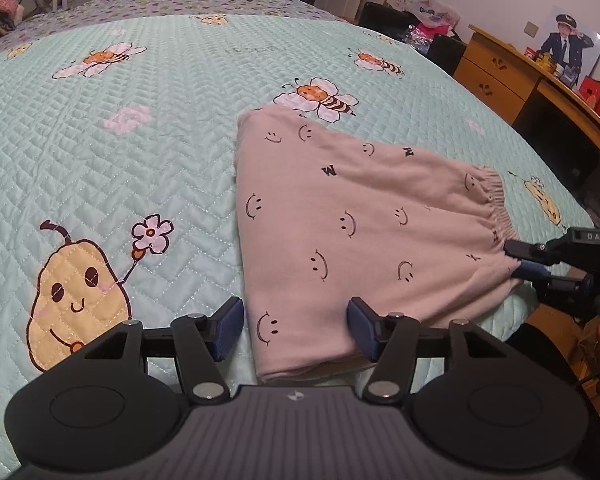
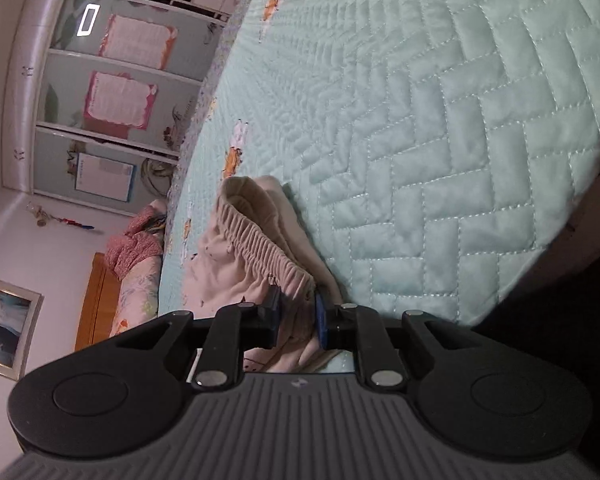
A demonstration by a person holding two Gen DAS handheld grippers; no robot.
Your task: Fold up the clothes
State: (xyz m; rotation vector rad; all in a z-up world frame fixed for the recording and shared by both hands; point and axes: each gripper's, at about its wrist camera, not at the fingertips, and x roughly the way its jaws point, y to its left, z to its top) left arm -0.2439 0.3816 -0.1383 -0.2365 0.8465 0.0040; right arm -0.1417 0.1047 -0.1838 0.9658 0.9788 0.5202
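Only my left wrist view shows the folded pink shorts [image 1: 340, 224] whole on the bed [image 1: 140, 152]; my left gripper [image 1: 296, 326] spread astride their near corner, right gripper [image 2: 298, 318] pinching their waistband [image 2: 260, 248].

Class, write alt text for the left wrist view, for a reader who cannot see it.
Pink smiley-print trousers lie folded on a mint quilted bedspread. The left gripper is open, jaws astride the near folded edge. At right, the right gripper pinches the elastic waistband.
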